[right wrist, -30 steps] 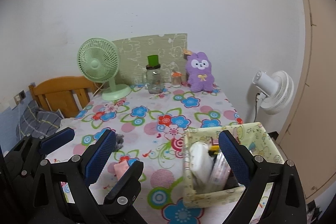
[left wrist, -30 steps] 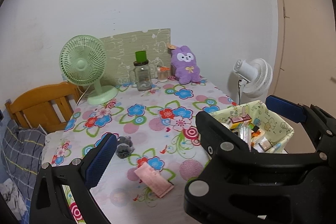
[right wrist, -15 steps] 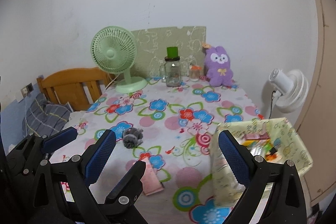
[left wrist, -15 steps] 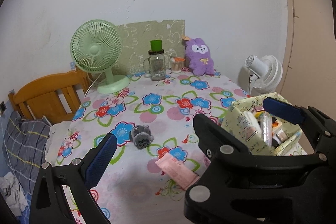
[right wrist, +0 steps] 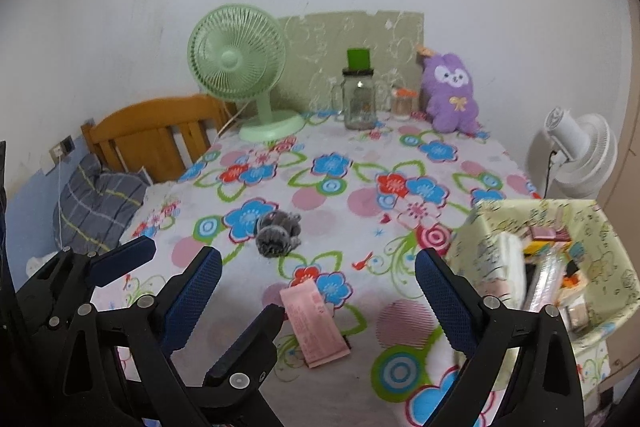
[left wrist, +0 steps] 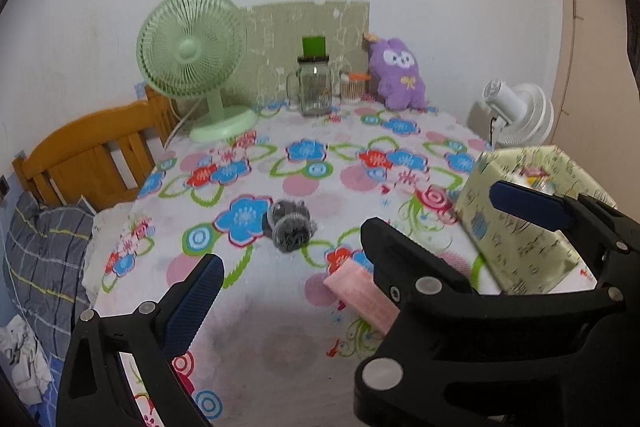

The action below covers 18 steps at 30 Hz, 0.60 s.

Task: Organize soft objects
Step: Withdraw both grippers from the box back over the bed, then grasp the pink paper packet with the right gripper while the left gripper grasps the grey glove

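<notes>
On the floral table (right wrist: 460,147) we hold both grippers (left wrist: 352,243) (right wrist: 318,283) wide open, empty, above open cloth; basket (right wrist: 600,227) sits at the right edge.

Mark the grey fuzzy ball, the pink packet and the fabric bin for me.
grey fuzzy ball (right wrist: 276,233), right wrist view, on its fluffy middle.
pink packet (right wrist: 314,323), right wrist view, on its flat face.
fabric bin (right wrist: 486,239), right wrist view, on its left wall.

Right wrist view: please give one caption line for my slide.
Open right tool above a floral table, with a grey plush, pink packet and fabric basket.
</notes>
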### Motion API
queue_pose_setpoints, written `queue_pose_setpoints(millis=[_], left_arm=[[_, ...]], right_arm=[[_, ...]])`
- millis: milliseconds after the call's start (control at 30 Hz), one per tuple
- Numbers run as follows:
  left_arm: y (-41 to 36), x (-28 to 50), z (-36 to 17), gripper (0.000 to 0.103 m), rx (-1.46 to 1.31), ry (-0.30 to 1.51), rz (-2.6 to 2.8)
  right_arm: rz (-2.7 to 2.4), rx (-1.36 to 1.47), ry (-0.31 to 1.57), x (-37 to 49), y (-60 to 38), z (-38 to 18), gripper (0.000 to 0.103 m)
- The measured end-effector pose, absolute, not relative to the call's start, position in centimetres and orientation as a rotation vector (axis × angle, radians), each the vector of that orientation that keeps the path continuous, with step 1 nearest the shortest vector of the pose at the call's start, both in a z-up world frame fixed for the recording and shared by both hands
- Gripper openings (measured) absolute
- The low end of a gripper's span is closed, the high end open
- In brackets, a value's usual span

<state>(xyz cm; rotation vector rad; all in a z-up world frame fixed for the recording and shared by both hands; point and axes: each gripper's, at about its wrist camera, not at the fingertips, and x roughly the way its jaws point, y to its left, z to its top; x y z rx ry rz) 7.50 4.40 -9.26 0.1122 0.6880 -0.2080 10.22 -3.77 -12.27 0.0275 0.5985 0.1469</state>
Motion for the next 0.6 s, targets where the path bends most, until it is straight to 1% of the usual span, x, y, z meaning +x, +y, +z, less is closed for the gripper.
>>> queue_pose_setpoints(millis=[167, 333, 467, 533, 600], left_arm=[[4.7, 8.2, -11.2, 0.100, 0.133, 0.729, -0.193], [5.0, 9.1, -13.0, 0.096, 0.130, 0.780, -0.179], [5.2, 9.7, -14.2, 0.096, 0.110, 0.815, -0.176], [5.3, 10.0, -14.7, 0.092, 0.111, 0.833, -0.172], [5.4, 10.3, -15.3, 0.091, 0.111, 0.852, -0.174]], right_arm=[[0.170, 0.017, 0.653, 11.6, -3.2, -14.3, 0.094], [0.190, 0.009, 0.715, 13.1, -3.0, -16.5, 0.091], [0.192, 0.004, 0.753, 14.0, -3.0, -17.7, 0.088], [0.192, -0.002, 0.770, 14.4, -2.9, -18.3, 0.087], [0.193, -0.006, 0.784, 14.7, -2.8, -18.7, 0.084]])
